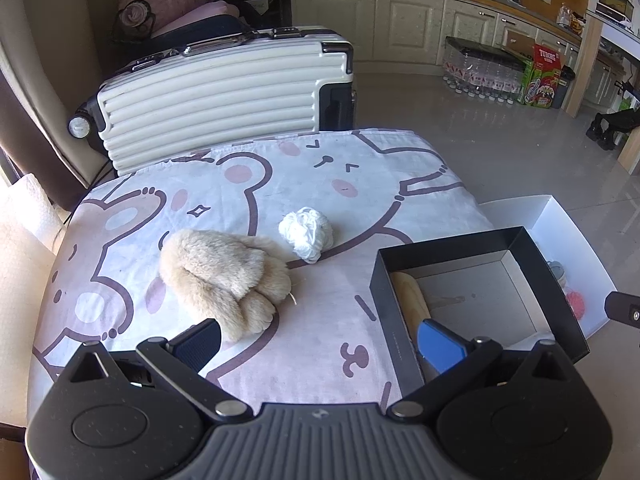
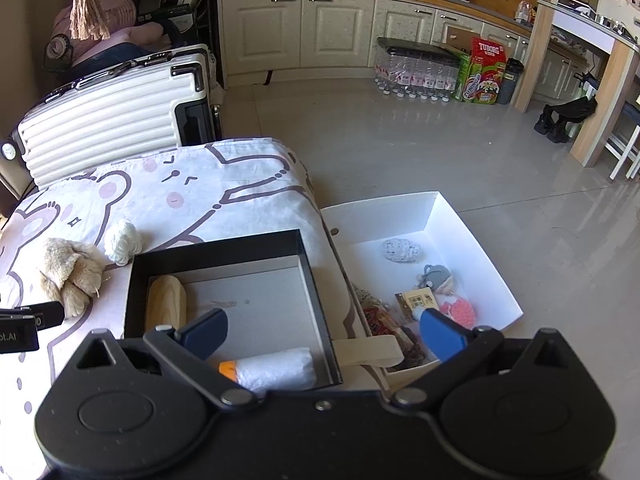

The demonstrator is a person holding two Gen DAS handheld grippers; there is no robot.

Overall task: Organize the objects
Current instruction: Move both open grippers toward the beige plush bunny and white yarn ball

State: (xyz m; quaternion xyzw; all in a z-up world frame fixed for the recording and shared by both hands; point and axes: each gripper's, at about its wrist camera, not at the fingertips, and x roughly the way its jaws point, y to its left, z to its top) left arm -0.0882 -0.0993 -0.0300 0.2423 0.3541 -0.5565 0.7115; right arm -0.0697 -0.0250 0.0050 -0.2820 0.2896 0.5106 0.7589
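Observation:
A beige plush toy lies on the bear-print cloth, with a white yarn ball to its right. Both show in the right wrist view, plush and yarn. A black box at the right holds a wooden block and a white plastic roll. My left gripper is open and empty, just in front of the plush. My right gripper is open and empty above the black box and the white box.
The white box holds small knitted toys and trinkets and stands beside the table on the right. A cream suitcase stands behind the table. Bottled water packs and cabinets line the far wall. The tiled floor lies to the right.

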